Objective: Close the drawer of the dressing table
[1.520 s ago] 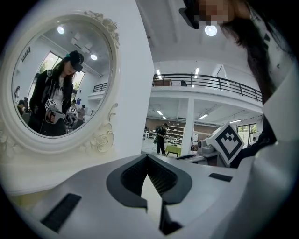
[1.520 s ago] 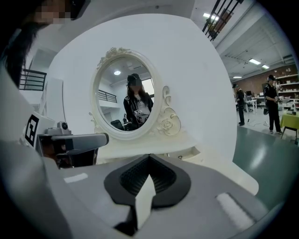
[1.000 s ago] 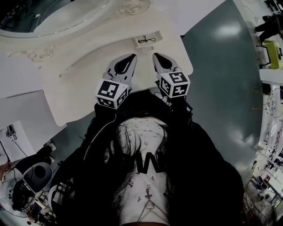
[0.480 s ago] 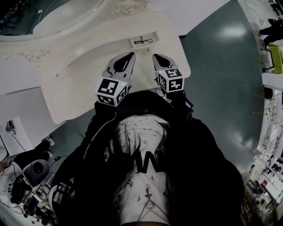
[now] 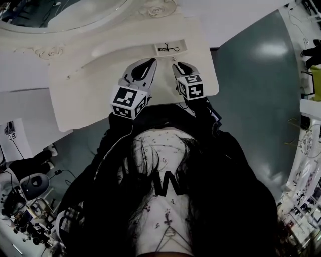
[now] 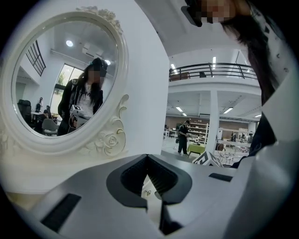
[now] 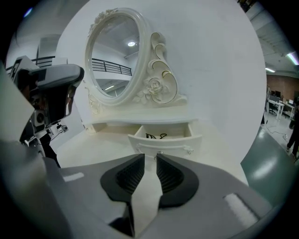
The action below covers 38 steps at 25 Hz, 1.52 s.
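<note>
The white dressing table (image 5: 95,95) has a small drawer (image 5: 169,48) pulled out under its oval mirror (image 5: 75,12). In the right gripper view the open drawer (image 7: 164,138) lies straight ahead, with a thin black item (image 7: 156,136) inside and a small knob (image 7: 160,152) on its front. My right gripper (image 7: 149,158) is just short of that front and its jaws are opening, with nothing between them. My left gripper (image 6: 147,156) hovers over the table top to the left, shut and empty, pointing at the mirror frame (image 6: 110,140).
The table's front edge (image 5: 150,103) runs just before the person's body. Teal floor (image 5: 251,75) lies to the right. Desks with cables and gear (image 5: 25,190) stand at lower left. The left gripper (image 7: 56,93) shows at the left of the right gripper view.
My right gripper has sunk toward the table top and looks smaller in the head view. The left gripper has hardly moved. The head view has shifted slightly.
</note>
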Tool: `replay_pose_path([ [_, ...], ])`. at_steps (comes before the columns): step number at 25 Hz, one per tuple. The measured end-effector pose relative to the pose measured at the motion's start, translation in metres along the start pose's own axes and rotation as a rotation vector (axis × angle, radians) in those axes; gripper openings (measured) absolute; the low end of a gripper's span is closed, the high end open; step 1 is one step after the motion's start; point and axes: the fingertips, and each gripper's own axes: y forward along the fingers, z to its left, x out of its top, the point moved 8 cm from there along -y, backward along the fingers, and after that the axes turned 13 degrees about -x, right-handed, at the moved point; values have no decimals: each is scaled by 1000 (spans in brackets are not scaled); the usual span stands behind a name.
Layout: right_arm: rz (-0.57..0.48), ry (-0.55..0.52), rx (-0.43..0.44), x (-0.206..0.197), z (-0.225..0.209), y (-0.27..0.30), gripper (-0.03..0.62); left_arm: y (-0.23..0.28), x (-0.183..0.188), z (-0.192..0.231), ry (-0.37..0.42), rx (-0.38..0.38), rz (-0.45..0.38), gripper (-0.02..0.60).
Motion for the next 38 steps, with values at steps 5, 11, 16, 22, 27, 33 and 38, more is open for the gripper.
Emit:
replay_pose_path([
  [5,34,-22,-8,-8,-3,16,93,-1,0,-1,-1,36,-12,0],
  [11,81,-38,-4,-13,-12,38,123,2,-8,-7,-9,55,-4,0],
  [16,81,4,17,-10,-13,43,123,2,-10,-10,-5,63,9,0],
  [22,73,20,22,-7,-10,48,119,1,-10,-8,-3,84,19,0],
  [27,80,22,33,-6,-10,49,107,-1,-10,-7,-3,93,21,0],
  [33,101,17,30,-5,-10,51,106,-3,-10,0,-8,94,15,0],
  [38,106,27,27,-1,-9,54,104,-5,-8,3,-3,88,16,0],
])
